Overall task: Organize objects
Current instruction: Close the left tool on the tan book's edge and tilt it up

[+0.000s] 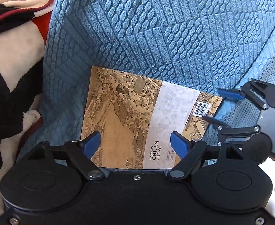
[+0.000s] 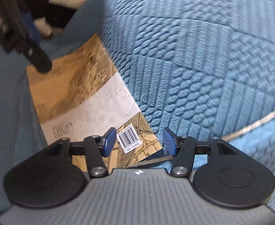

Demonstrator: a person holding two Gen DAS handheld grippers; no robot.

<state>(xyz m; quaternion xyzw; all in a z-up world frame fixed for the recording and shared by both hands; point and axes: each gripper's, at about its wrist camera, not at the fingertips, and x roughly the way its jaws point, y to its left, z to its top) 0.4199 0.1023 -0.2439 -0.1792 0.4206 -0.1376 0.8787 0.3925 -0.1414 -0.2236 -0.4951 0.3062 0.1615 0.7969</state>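
Book on the blue cushion, both grippers spread

Book [image 1: 137,116] lies mid-frame beyond the left gripper [image 1: 135,146]; right gripper [image 2: 139,140] (unclenched) straddles its barcode corner

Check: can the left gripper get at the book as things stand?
Probably yes. The left gripper is open right over the book, which lies face-up on the blue textured cover with nothing on top. The right gripper sits off the barcode corner, out of the way. Lying flat, its edge may be awkward to pinch.

My book [image 1: 130,116] lies flat on the blue cushion [image 1: 174,28]. It is brown with old drawings. A white band and barcode [image 1: 202,108] show.
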